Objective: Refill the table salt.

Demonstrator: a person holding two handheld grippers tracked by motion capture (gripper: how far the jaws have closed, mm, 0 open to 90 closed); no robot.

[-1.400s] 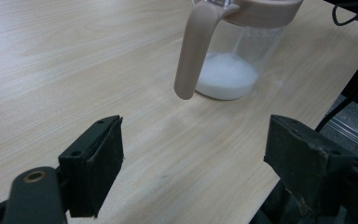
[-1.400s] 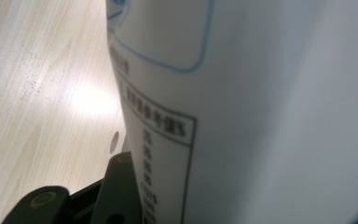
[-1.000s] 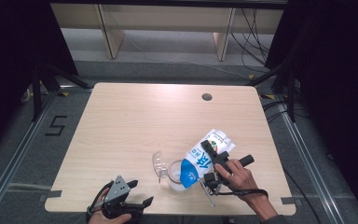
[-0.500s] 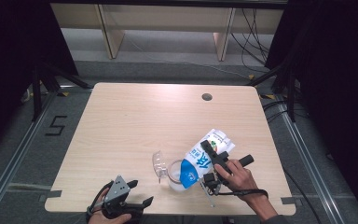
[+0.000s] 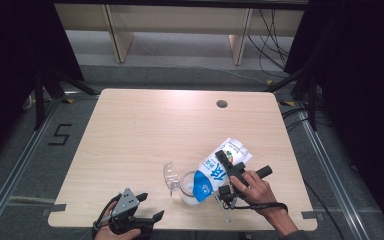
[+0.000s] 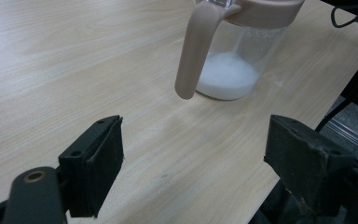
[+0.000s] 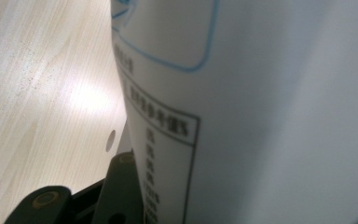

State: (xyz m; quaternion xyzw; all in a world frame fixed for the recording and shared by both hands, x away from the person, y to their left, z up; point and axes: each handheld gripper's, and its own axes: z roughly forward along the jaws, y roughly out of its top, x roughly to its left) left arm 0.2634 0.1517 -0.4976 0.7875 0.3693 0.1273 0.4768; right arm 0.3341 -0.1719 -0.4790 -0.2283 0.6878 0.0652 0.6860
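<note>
My right gripper (image 5: pixel 228 176) clamps the milk carton (image 5: pixel 219 170), tilted spout-down over the pitcher (image 5: pixel 187 187) near the table's (image 5: pixel 145 130) front edge.

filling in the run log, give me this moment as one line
right hand-held gripper: shut on milk carton, tipped over pitcher | pitcher: milk in bottom | left hand-held gripper: open, nothing between jaws

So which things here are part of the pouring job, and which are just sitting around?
In the job:
- milk carton, tilted over the jug, clamped in the right gripper
- clear jug with pinkish handle and rim, white liquid in the bottom

Just about:
- left gripper, jaws open, holding nothing, near the table's front edge
- table with its round cable hole
</note>
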